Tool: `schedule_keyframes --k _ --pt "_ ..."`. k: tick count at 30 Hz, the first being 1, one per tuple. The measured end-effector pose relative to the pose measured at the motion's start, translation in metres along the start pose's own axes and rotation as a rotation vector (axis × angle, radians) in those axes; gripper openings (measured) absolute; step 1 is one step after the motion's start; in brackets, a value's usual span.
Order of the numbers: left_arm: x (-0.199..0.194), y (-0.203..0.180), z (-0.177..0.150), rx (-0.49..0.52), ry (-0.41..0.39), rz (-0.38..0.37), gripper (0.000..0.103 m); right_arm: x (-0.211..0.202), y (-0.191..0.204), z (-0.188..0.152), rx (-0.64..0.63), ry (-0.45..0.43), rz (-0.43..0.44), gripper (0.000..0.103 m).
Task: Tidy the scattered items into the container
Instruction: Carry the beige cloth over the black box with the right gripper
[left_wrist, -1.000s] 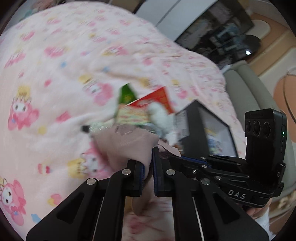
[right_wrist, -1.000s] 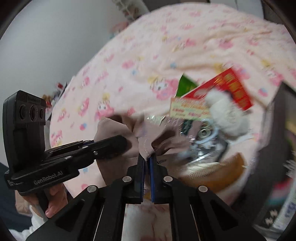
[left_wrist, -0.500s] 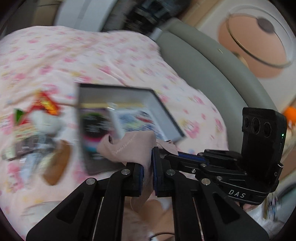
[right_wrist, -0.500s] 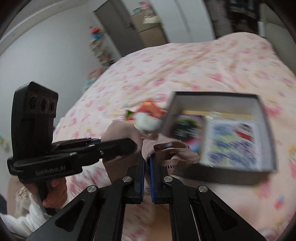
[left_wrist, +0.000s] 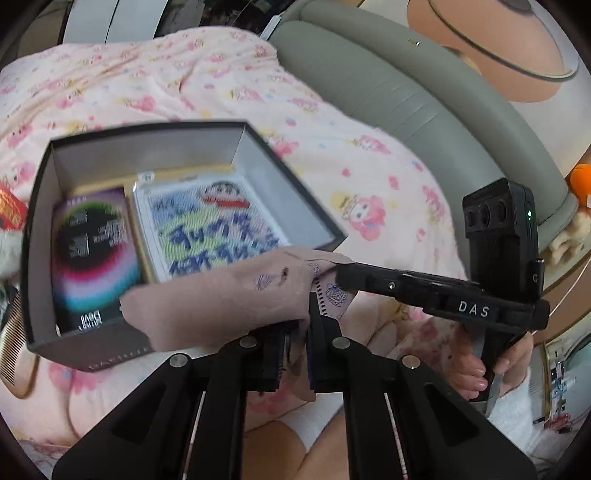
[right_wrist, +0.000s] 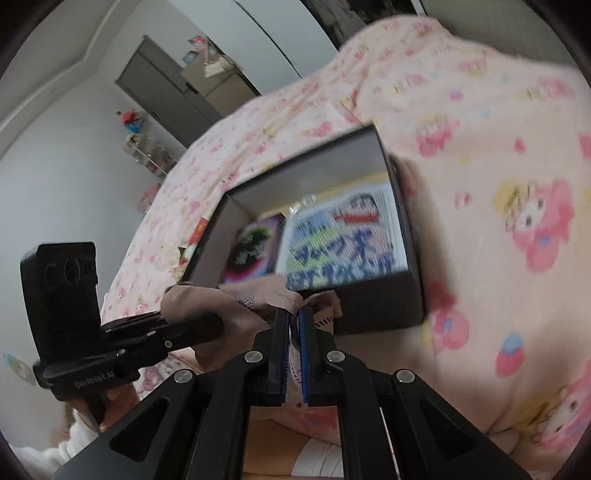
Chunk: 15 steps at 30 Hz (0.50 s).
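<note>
Since the earlier frames both grippers have swung away from the scattered pile, carrying the pink cloth to the near edge of the box.

Left wrist view: the left gripper (left_wrist: 297, 332) is clamped on the pink cloth (left_wrist: 221, 299), which drapes over its fingertips and hides them. The cloth hangs over the near wall of the dark box (left_wrist: 92, 354), covering that rim; the lettering there is too blurred to read. Ahead of the jaws, inside the box, lie a black pack (left_wrist: 92, 254) and a cartoon card (left_wrist: 210, 225), its blue script unreadable. The right gripper (left_wrist: 341, 277) pinches the cloth's right end; its body reads "DAS".

Right wrist view: the right gripper (right_wrist: 294, 314) is closed tight on the cloth (right_wrist: 221, 299), the box (right_wrist: 376, 306) just beyond. The left gripper (right_wrist: 218, 323), at left, reads "GenRobot.AI"; the cloth hides its tips.
</note>
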<state>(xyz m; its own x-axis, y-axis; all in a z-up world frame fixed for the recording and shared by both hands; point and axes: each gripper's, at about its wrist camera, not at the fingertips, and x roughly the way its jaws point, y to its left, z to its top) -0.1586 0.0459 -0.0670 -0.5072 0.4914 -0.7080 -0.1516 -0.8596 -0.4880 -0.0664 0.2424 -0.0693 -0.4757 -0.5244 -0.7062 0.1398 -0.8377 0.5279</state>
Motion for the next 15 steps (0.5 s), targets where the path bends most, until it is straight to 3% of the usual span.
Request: schedule_keyframes --k 3,4,5,6,8,10,12,15 --pt "0.018 0.013 -0.01 -0.01 0.095 0.069 0.016 0.015 0.007 -0.005 -0.037 0.046 -0.1 0.004" --pt "0.025 0.02 -0.014 -0.029 0.159 0.114 0.027 0.02 0.011 -0.007 -0.051 0.067 -0.104 0.004" --pt "0.031 0.03 -0.022 -0.063 0.239 0.172 0.031 0.029 0.014 -0.009 -0.063 0.102 -0.092 0.004" --pt "0.03 0.039 -0.028 -0.096 0.264 0.186 0.031 0.041 0.017 -0.012 -0.072 0.146 -0.075 0.004" --pt "0.018 0.05 -0.035 -0.148 0.246 0.145 0.033 0.061 0.019 -0.017 -0.088 0.225 -0.083 0.004" --pt "-0.001 0.054 -0.035 -0.171 0.211 0.13 0.038 0.068 0.018 -0.016 -0.086 0.227 -0.139 0.004" --pt "-0.018 0.053 -0.03 -0.151 0.157 0.169 0.042 0.064 0.01 -0.01 -0.019 0.182 -0.131 0.006" --pt "-0.02 0.061 -0.02 -0.18 0.148 0.225 0.048 0.071 -0.004 -0.007 0.084 0.194 -0.122 0.022"
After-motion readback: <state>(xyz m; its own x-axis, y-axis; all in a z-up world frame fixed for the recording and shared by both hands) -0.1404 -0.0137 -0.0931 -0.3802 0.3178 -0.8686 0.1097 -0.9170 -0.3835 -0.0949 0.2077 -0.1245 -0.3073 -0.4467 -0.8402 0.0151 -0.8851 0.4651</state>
